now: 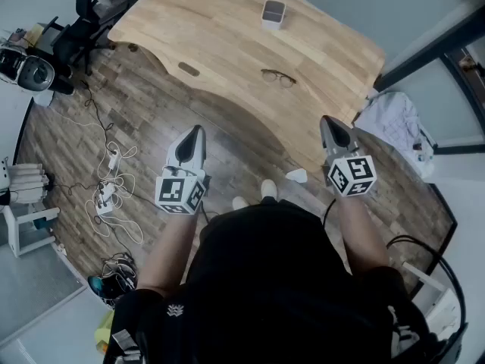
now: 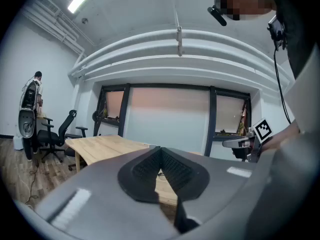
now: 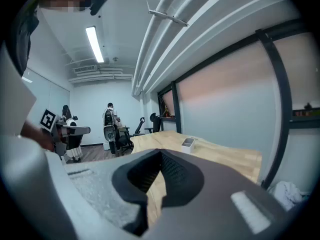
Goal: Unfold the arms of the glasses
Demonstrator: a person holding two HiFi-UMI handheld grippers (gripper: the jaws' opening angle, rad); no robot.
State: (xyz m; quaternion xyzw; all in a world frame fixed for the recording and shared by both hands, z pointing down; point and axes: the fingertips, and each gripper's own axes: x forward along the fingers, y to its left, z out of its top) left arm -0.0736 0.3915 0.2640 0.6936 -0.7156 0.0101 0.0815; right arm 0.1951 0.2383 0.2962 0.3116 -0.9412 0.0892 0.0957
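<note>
- Both claws are empty and held short of the desk. The left gripper [image 1: 195, 130] has its jaws pressed together, and the right gripper [image 1: 327, 120] is also closed on nothing.
- The glasses [image 1: 278, 77] lie on the wooden table [image 1: 220, 36], ahead and between the 2 grippers. They are well apart from both, somewhat nearer the right one.
- Their long axis runs roughly across my view. They are too small to tell if the arms are folded.
- A white box [image 1: 273, 13] sits farther back and cables [image 1: 114, 192] lie on the floor to the left. I judge the approach unobstructed.
</note>
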